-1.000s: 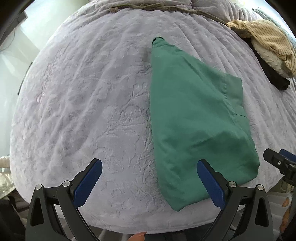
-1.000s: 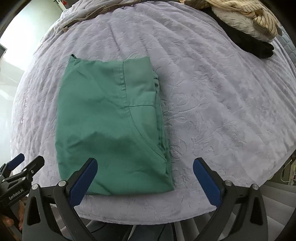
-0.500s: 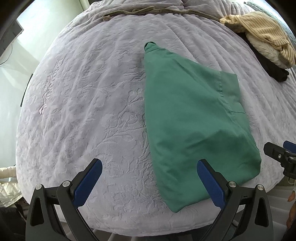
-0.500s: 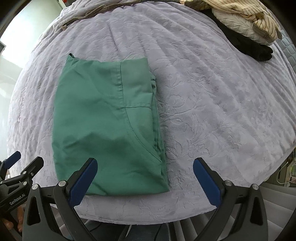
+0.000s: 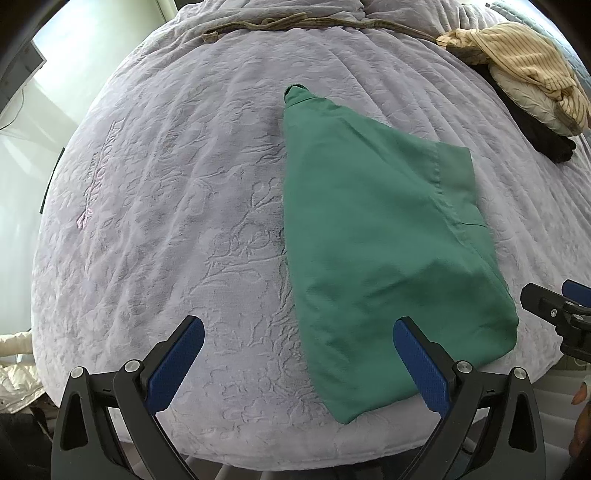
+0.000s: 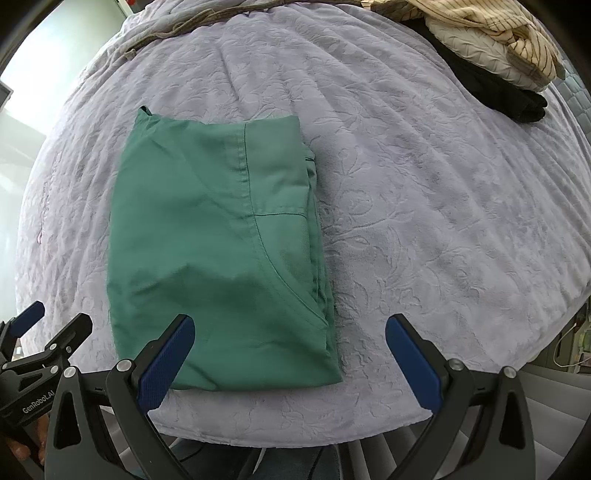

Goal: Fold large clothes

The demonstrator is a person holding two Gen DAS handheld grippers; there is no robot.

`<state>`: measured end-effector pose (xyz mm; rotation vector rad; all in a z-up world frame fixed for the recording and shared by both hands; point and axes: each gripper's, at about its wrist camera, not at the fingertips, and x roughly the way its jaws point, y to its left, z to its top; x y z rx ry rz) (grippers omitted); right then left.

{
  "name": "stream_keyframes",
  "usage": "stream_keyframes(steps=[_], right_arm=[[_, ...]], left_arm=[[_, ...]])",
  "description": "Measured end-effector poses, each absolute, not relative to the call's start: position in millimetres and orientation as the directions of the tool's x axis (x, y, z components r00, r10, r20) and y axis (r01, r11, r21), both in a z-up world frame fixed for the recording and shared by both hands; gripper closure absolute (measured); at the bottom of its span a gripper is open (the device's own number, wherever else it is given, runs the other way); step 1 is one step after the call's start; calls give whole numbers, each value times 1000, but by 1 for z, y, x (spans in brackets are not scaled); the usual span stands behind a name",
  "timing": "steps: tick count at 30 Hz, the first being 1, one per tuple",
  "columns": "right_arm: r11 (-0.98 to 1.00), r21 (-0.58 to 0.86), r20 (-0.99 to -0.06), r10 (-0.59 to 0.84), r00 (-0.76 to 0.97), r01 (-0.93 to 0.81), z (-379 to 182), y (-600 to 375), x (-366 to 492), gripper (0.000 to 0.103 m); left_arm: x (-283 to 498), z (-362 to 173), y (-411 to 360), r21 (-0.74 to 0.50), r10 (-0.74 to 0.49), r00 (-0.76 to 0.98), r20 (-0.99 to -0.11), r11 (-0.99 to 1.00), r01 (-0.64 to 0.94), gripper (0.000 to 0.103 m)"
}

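A green garment (image 5: 373, 236) lies folded into a compact rectangle on the lavender bed cover (image 5: 177, 206). It also shows in the right wrist view (image 6: 214, 251), near the bed's front edge. My left gripper (image 5: 299, 365) is open and empty, held above the front edge, left of the garment's near corner. My right gripper (image 6: 290, 360) is open and empty, above the garment's near right corner. Each gripper shows at the edge of the other's view: the right one (image 5: 557, 314), the left one (image 6: 44, 332).
A pile of striped cream, white and black clothes (image 5: 532, 85) lies at the far right of the bed, also in the right wrist view (image 6: 495, 48). A twisted cord or strap (image 5: 295, 22) runs along the far edge. The bed's front edge drops off just under the grippers.
Both grippers have drawn slightly back and up from the bed; the garment lies still and folded. Both stay open.
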<state>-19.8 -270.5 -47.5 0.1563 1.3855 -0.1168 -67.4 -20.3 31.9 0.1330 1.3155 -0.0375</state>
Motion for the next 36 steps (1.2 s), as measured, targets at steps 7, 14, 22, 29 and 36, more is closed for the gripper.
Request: stream_keyframes(steps=[7, 14, 22, 29, 36], right_arm=[[985, 43, -983, 12, 181, 168, -47, -268, -20, 0], [985, 44, -983, 13, 181, 166, -47, -264, -20, 0], [985, 45, -983, 15, 182, 165, -47, -263, -20, 0], [985, 47, -983, 16, 183, 165, -47, -263, -19, 0], [986, 45, -983, 15, 184, 162, -47, -263, -19, 0]], left_arm=[[-68, 32, -22, 77, 50, 251, -967, 992, 97, 0], [-68, 32, -22, 77, 50, 250, -967, 992, 99, 0], [-69, 33, -23, 76, 48, 252, -967, 992, 102, 0], [-70, 32, -24, 78, 50, 251, -967, 991, 106, 0], [-70, 33, -24, 81, 51, 254, -966, 991, 110, 0]])
